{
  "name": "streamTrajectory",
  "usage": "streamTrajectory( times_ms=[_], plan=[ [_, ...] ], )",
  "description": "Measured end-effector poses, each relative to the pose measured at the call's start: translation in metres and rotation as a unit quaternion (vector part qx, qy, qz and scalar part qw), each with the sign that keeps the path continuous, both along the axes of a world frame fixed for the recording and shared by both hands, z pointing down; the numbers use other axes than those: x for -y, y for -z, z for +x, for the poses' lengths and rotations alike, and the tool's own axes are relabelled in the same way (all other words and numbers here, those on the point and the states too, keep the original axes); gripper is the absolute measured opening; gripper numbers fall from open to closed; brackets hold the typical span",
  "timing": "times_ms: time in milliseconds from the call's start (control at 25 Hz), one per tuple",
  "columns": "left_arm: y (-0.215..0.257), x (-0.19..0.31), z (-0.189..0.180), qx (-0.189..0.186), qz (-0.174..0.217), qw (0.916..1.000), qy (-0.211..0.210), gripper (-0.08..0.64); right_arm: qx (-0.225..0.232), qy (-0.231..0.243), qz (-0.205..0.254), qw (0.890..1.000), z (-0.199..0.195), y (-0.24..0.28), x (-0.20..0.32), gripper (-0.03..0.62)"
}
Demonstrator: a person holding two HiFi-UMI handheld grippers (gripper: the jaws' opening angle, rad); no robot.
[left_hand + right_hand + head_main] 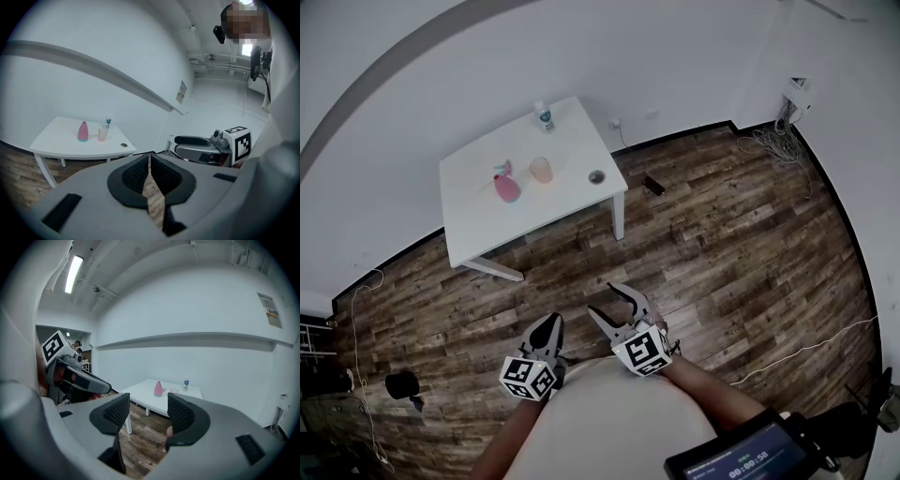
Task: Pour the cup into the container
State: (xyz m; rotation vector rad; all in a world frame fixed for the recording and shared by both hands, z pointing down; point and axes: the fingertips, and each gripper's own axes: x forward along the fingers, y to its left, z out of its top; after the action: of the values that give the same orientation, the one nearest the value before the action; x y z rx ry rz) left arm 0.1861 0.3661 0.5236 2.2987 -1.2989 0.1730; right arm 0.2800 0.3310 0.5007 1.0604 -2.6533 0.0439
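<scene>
The cup [541, 170] on the table [572, 141] looks light and easy to squash, so the empty, spread-apart right tool [600, 298] should hold its middle softly, while the left tool [550, 322] stays out, pinched closed.

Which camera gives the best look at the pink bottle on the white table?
The left gripper view: the pink bottle stands side-on, unobstructed. The head view shows it from above; the right gripper view shows it smaller.

Cup [541, 170] contents too small to tell; round thing [597, 176] near right edge of table [469, 225] unidentifiable; bottle [544, 115] label unreadable; screen [741, 457] cut off by lower right frame edge; wall notice [270, 310] print illegible, upper right
</scene>
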Motion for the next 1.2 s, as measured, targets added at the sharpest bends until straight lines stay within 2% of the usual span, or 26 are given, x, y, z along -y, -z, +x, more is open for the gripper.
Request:
streamTrajectory(
  times_ms=[1200],
  plan=[
    [-0.006,-0.001,0.003,0.002,-0.009,0.9999,-0.003,0.009,-0.001,0.003,-0.018,1.0,0.002,-0.009,0.0,0.259]
  ],
)
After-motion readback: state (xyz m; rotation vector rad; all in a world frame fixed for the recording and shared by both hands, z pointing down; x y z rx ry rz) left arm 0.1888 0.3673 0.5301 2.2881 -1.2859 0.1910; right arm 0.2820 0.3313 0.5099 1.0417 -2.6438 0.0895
